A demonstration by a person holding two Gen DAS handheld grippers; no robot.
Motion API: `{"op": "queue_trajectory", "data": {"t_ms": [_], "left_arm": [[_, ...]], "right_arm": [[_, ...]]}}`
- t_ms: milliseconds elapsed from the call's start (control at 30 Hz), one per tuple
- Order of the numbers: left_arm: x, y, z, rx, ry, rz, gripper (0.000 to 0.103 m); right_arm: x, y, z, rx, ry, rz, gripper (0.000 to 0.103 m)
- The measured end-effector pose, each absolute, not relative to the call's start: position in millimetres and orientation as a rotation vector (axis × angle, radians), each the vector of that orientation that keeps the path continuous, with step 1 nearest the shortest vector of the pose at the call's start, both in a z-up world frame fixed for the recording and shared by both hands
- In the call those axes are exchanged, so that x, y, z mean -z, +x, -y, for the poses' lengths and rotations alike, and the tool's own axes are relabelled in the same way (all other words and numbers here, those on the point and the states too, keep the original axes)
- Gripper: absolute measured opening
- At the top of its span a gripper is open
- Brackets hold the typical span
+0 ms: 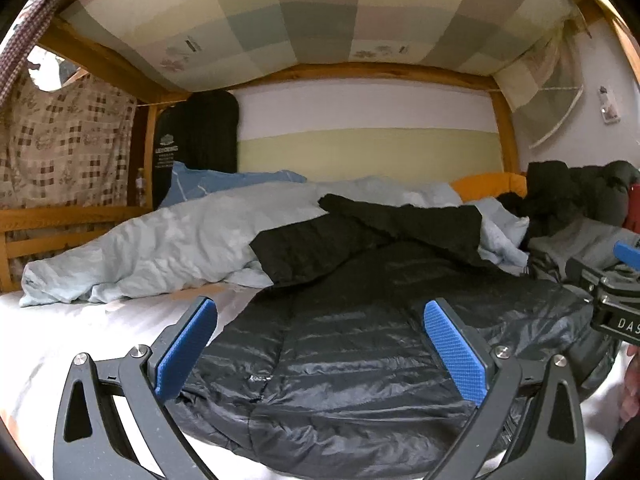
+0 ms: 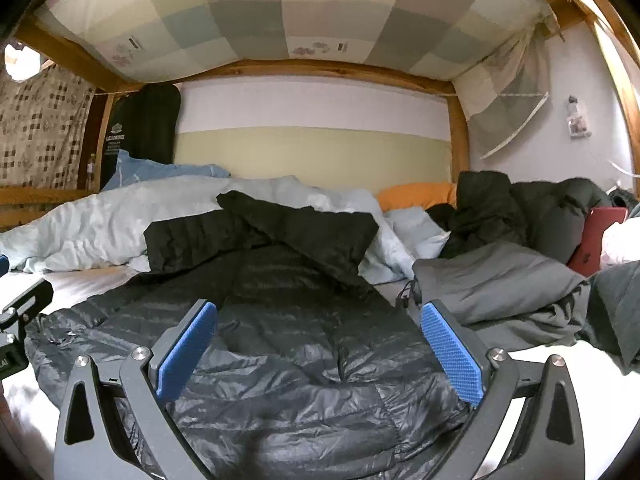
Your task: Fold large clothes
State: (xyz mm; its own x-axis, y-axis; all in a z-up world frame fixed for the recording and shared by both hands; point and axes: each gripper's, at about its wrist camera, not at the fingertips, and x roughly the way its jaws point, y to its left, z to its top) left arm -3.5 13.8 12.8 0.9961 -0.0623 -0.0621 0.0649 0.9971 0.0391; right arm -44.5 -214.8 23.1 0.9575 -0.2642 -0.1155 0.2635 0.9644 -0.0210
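Where the white mattress sheet [image 1: 100,320] runs toward the wooden side rail [image 1: 60,220] at the bed's left edge, a crumpled pale blue duvet [image 1: 160,248] lies along it, with a blue pillow [image 1: 224,184] behind it against the back wall. The left gripper [image 1: 320,344] hangs above the near edge of the bed with its blue-padded fingers [image 1: 188,348] spread wide, nothing between them; they frame the lower part of a black quilted down jacket [image 1: 360,340] without visibly touching it. The jacket lies spread over the middle of the mattress, its shiny body toward the near edge and its two sleeves crossed over the upper part, their ends resting on the duvet. The right gripper [image 2: 320,344] is likewise released, its pads [image 2: 452,348] standing far apart above the jacket's [image 2: 300,360] right half, holding nothing; whether the fingertips brush the fabric cannot be told. In the left wrist view, part of the right gripper's body shows at the right edge, just beside the jacket's hem. Toward the bed's right edge a grey garment [image 2: 500,288] lies bunched just beside the jacket, a small black cord at its near corner. Behind it sits an orange pillow [image 2: 416,194], then a heap of dark clothes [image 2: 520,208], and a red flat object [image 2: 596,240] leaning against the heap at the far right.
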Motion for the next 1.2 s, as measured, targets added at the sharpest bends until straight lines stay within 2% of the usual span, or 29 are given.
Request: {"op": "queue_trajectory", "data": {"t_ms": [1200], "left_arm": [[-13.5, -2.6, -19.2, -0.028, 0.017, -0.073, 0.103]], "right_arm": [[-20.9, -35.8, 199.3, 0.348, -0.099, -0.153, 0.103]]}}
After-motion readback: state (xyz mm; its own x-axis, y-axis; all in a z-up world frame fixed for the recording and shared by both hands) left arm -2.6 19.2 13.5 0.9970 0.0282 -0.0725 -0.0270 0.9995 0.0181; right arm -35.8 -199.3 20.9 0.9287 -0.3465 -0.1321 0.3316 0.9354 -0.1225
